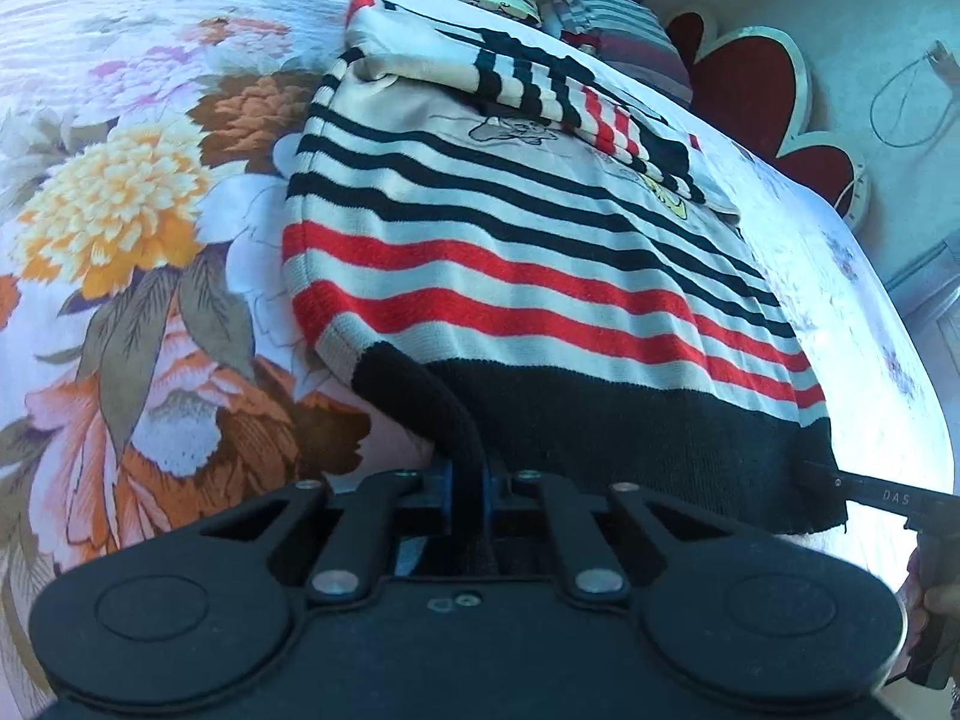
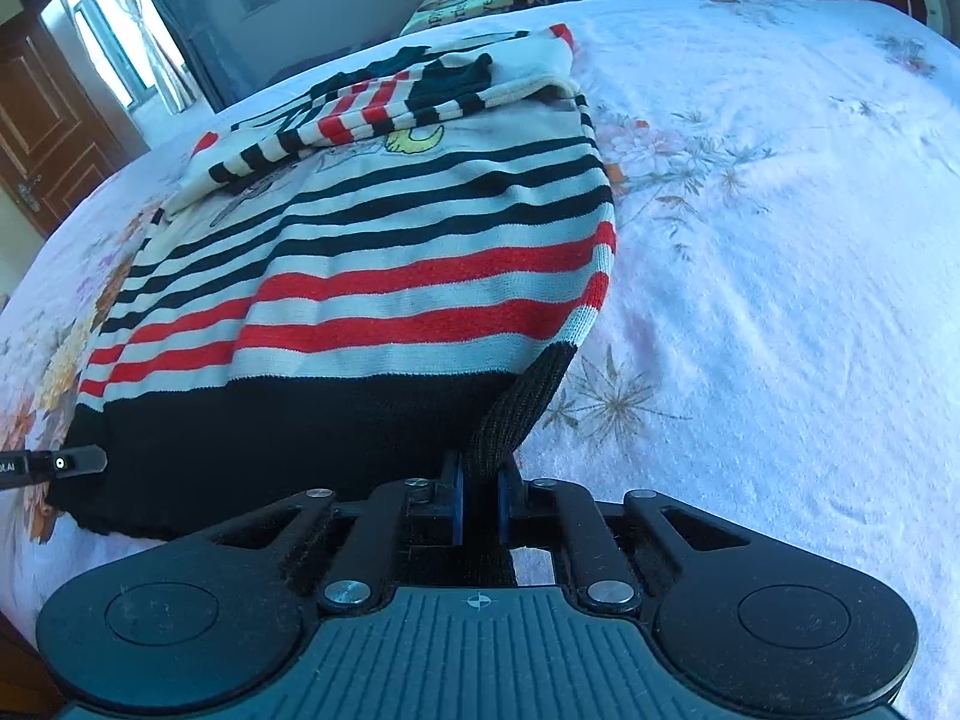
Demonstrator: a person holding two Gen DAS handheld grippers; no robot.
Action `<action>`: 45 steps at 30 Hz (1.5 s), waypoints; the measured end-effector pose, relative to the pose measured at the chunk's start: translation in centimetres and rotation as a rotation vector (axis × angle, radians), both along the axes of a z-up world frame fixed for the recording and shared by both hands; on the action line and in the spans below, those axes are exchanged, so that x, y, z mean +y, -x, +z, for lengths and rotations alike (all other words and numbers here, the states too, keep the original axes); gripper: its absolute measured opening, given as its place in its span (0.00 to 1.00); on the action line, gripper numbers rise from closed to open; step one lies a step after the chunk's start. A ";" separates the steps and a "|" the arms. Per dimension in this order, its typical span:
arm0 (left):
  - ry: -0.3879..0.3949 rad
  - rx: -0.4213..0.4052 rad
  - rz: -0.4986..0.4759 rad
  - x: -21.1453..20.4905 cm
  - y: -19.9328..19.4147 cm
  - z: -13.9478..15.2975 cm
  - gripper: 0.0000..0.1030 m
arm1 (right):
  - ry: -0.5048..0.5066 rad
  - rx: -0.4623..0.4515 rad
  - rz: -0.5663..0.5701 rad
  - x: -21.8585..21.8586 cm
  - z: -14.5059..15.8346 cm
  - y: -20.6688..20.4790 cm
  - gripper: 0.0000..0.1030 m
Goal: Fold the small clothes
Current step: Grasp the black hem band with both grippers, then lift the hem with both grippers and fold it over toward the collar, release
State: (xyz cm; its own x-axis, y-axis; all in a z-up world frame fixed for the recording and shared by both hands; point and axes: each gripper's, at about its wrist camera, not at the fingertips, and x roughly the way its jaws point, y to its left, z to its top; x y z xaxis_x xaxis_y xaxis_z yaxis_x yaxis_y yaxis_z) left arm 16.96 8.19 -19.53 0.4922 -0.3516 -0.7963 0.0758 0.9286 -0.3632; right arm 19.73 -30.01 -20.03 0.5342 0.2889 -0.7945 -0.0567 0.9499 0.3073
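A small striped sweater (image 1: 528,252) in cream, black and red with a black hem lies on the floral bedspread (image 1: 120,210), both sleeves folded across its chest. My left gripper (image 1: 468,480) is shut on the hem's left corner, lifted a little. My right gripper (image 2: 480,480) is shut on the hem's right corner. The sweater (image 2: 390,276) shows in the right wrist view, with the left gripper's fingertip (image 2: 78,459) at its far corner. The right gripper's finger (image 1: 888,495) shows at the hem's right end in the left wrist view.
Pillows (image 1: 618,30) and a red-and-white headboard (image 1: 756,90) lie beyond the sweater. A wooden door (image 2: 42,114) and a window (image 2: 120,42) stand to the left. The pale bedspread (image 2: 780,240) spreads to the right of the sweater.
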 end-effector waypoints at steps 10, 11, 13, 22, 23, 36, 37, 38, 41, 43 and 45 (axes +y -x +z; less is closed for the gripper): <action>-0.010 -0.194 -0.024 -1.2 -1.6 4.6 0.07 | -0.061 -0.141 0.045 0.2 4.9 -2.2 0.09; -0.005 -0.216 -0.017 -1.2 -2.0 5.1 0.07 | -0.070 -0.159 0.045 0.1 5.4 -2.7 0.09; 0.002 -0.254 0.000 -1.3 -3.0 5.9 0.07 | -0.087 -0.191 0.040 0.0 6.3 -3.9 0.09; 0.033 -0.368 0.058 -1.7 -10.2 7.4 0.07 | -0.129 -0.317 0.003 -0.1 8.4 -12.0 0.08; 0.031 -0.374 0.058 -1.8 -11.0 7.4 0.07 | -0.131 -0.324 -0.001 -0.1 8.4 -13.0 0.08; 0.057 -0.410 0.132 -2.2 -22.2 7.5 0.07 | -0.154 -0.366 -0.060 -0.9 8.0 -24.6 0.08; 0.060 -0.408 0.141 -2.2 -23.1 7.4 0.07 | -0.157 -0.364 -0.065 -1.0 7.8 -25.5 0.08; 0.063 -0.403 0.151 -2.2 -24.0 7.3 0.07 | -0.157 -0.363 -0.071 -1.0 7.6 -26.3 0.08; 0.062 -0.384 0.174 -2.3 -26.5 6.6 0.07 | -0.170 -0.345 -0.089 -1.4 6.9 -28.9 0.08; 0.057 -0.361 0.191 -2.1 -28.1 6.0 0.07 | -0.174 -0.326 -0.100 -1.5 6.3 -30.8 0.08; 0.059 -0.323 0.219 -1.9 -29.6 5.1 0.07 | -0.198 -0.291 -0.116 -1.8 5.5 -32.6 0.08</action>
State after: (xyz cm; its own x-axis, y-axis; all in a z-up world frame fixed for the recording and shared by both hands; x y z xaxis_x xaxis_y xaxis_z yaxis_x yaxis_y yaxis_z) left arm 46.56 6.28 -14.40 0.7828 -0.2506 -0.5696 -0.0028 0.9139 -0.4060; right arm 52.33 -31.80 -14.55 0.7676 0.3463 -0.5393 -0.0646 0.8790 0.4725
